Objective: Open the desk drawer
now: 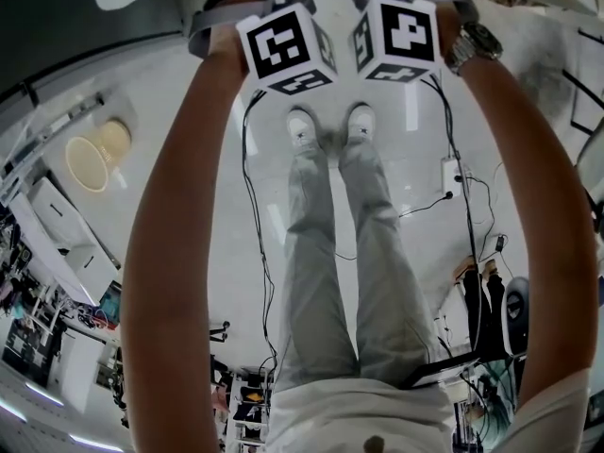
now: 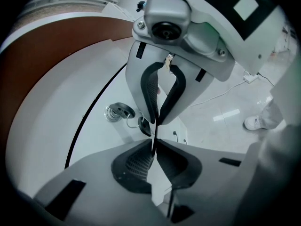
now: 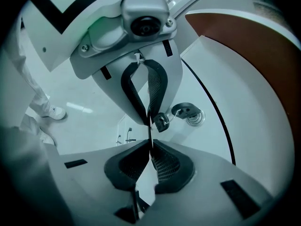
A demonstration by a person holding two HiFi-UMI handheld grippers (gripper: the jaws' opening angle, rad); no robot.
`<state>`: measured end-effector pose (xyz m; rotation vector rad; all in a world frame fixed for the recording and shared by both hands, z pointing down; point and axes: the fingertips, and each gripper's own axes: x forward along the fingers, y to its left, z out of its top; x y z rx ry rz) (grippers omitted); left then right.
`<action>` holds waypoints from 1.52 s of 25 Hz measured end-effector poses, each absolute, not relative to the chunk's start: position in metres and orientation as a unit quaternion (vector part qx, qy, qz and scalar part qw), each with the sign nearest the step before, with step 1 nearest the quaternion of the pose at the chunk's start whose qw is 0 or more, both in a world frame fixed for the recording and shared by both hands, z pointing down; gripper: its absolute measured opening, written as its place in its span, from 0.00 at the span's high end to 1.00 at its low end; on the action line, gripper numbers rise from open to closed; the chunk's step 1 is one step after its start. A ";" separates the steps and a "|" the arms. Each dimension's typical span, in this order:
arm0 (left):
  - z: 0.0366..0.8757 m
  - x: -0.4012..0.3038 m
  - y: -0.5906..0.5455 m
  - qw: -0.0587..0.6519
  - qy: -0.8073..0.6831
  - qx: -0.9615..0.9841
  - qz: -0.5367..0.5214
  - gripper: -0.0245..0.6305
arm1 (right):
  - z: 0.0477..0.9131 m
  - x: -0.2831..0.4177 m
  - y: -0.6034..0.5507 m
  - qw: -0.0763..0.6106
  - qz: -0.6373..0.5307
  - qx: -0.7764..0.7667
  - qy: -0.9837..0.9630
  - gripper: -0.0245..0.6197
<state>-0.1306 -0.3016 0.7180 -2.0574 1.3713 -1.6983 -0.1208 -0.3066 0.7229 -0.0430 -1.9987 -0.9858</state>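
Right, both tools are up at the desk, side by side, arms stretched out over the floor (image 1: 236, 253). The left gripper (image 2: 153, 147) has its jaws drawn in to a thin slit with nothing between them. Its tips look to be resting on the glossy white drawer (image 2: 99, 135), meeting their own reflection (image 2: 162, 86) nose to nose. The right gripper (image 3: 150, 147) is the same story, pinched almost together and empty, tips on the white front.

The drawer reads as closed: its seam (image 2: 89, 114) is just a hairline, with the brown top (image 2: 56, 55) curving above. I can't see a handle anywhere. What is there is a lock (image 2: 120, 112) just beside the tips, with a key (image 2: 144, 125) dangling from it on a ring (a tempting thing to pull, though a flimsy one).

My guess at why the jaws are kept so narrow is that slim tips suit feeling along a flat panel for an edge or gap. Two tools together would share the pull evenly, so the drawer doesn't skew. Opening proper hasn't begun, and on a front this slick the tips could easily slip.
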 end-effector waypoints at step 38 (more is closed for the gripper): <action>0.721 -0.083 -0.235 0.046 0.444 -0.689 -0.571 0.91 | 0.722 -0.067 -0.239 0.433 -0.381 -0.053 -0.815 0.90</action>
